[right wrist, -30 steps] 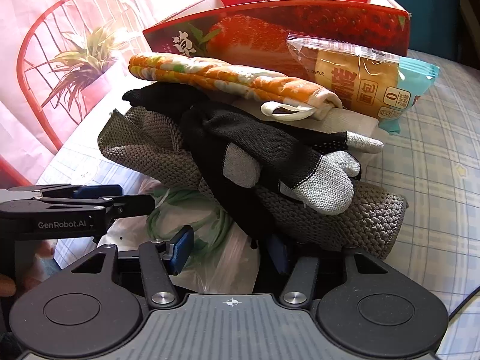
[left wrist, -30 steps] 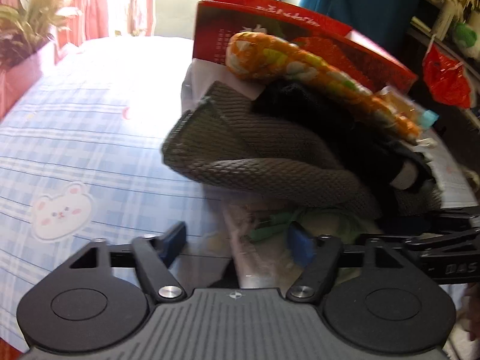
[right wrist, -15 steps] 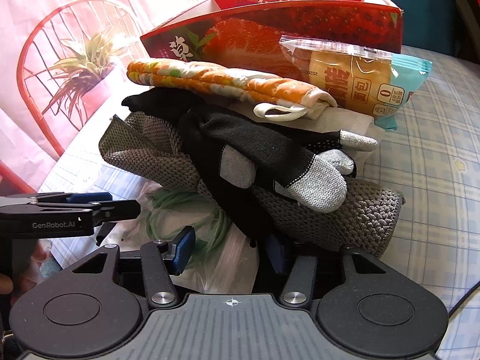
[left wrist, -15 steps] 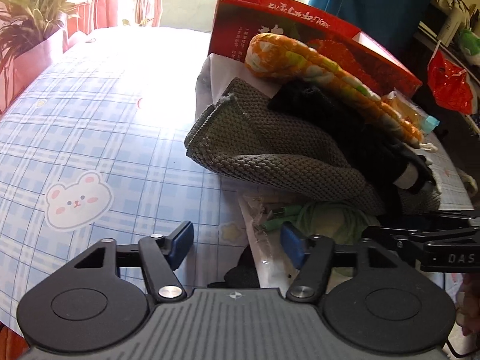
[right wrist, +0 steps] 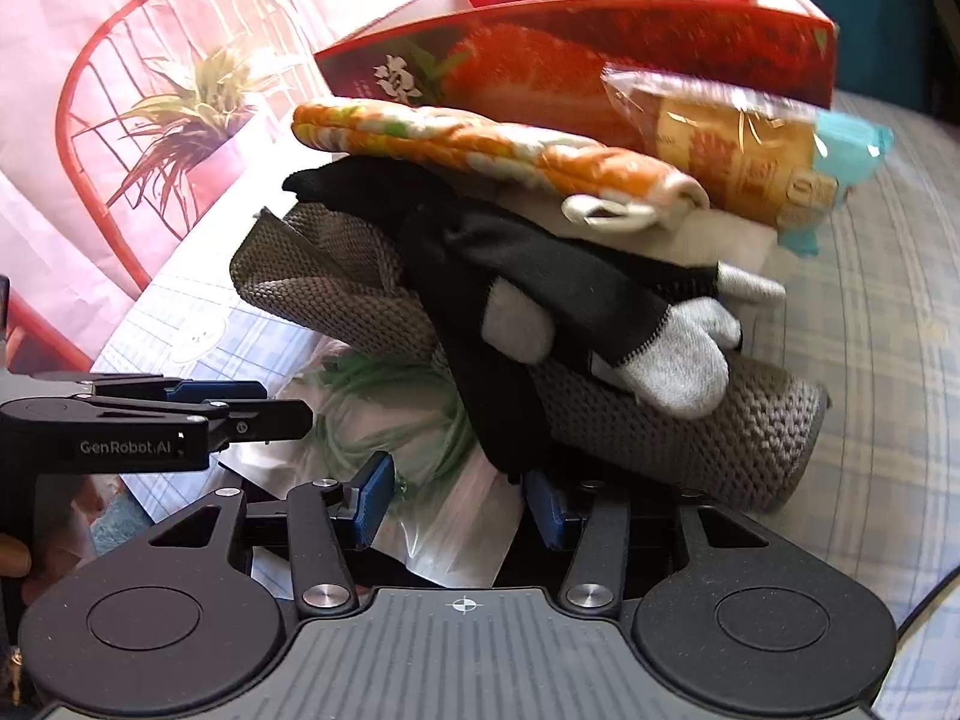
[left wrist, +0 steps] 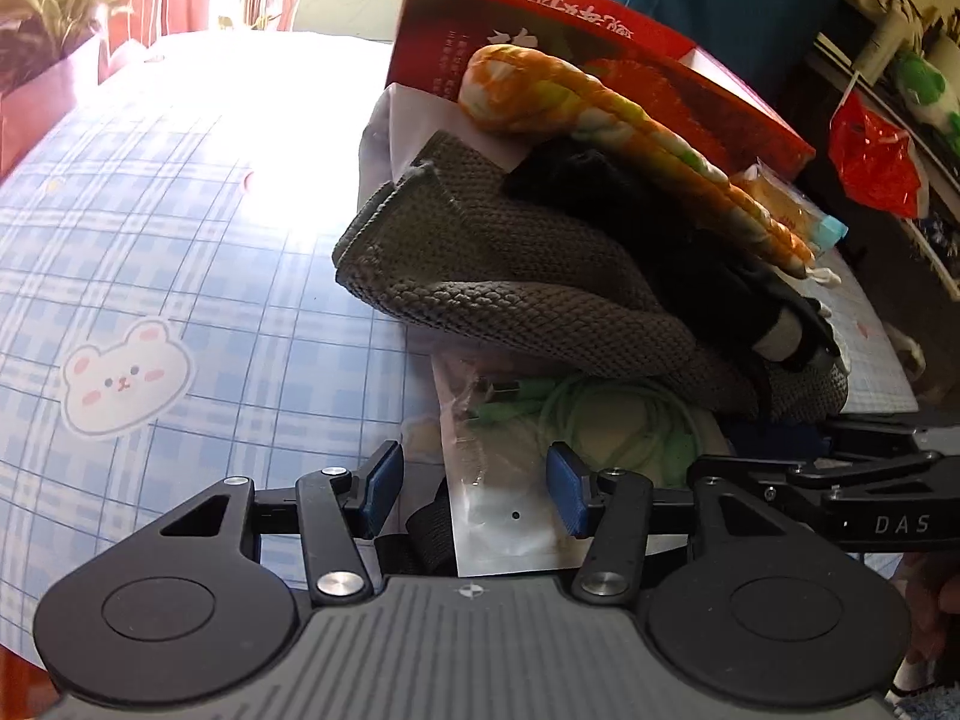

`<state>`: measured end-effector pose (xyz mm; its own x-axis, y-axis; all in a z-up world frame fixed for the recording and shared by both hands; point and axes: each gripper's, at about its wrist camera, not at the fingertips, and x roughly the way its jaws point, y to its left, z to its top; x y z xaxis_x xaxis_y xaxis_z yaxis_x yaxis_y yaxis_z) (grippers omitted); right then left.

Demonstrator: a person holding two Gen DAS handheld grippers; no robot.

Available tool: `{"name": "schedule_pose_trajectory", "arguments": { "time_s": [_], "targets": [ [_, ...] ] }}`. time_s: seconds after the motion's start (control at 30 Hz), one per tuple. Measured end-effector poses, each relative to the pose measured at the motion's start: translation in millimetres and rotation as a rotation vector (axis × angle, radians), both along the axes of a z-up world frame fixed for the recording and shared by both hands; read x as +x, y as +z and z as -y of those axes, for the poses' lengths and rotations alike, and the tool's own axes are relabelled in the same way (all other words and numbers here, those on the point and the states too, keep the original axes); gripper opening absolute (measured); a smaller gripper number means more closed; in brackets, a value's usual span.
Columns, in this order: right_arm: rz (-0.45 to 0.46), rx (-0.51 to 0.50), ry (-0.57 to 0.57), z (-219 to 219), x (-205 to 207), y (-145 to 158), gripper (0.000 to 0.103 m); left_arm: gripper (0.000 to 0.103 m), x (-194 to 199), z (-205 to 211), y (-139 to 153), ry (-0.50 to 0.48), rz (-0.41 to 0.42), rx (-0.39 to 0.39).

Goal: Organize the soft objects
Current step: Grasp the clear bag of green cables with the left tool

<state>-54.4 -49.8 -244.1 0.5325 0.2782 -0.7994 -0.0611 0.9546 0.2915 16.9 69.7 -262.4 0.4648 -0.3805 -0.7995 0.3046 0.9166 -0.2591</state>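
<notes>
A pile of soft things lies on the blue checked tablecloth: a grey-brown knitted cloth, a black and grey glove on it, and an orange patterned oven mitt on top. A clear bag with a green cable lies under the pile's near edge. My left gripper is open with the bag's edge between its fingers. My right gripper is open at the bag and the glove's hanging cuff.
A red strawberry carton stands behind the pile. A wrapped bread snack leans against it. A potted plant stands at the table's far left. A red bag hangs at the right.
The left gripper has drawn back and shifted a little, so the pile looks farther off. The right gripper has moved in slightly closer. Both stay open.
</notes>
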Motion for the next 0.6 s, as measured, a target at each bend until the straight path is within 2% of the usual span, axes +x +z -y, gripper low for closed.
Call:
{"name": "schedule_pose_trajectory", "arguments": {
  "time_s": [0.3, 0.6],
  "targets": [
    [-0.019, 0.038, -0.018, 2, 2, -8, 0.052, 0.06, 17, -2, -2, -0.008, -0.001, -0.033],
    [-0.011, 0.015, 0.025, -11, 13, -3, 0.05, 0.061, 21, 19, -3, -0.052, -0.02, -0.061]
  ]
}}
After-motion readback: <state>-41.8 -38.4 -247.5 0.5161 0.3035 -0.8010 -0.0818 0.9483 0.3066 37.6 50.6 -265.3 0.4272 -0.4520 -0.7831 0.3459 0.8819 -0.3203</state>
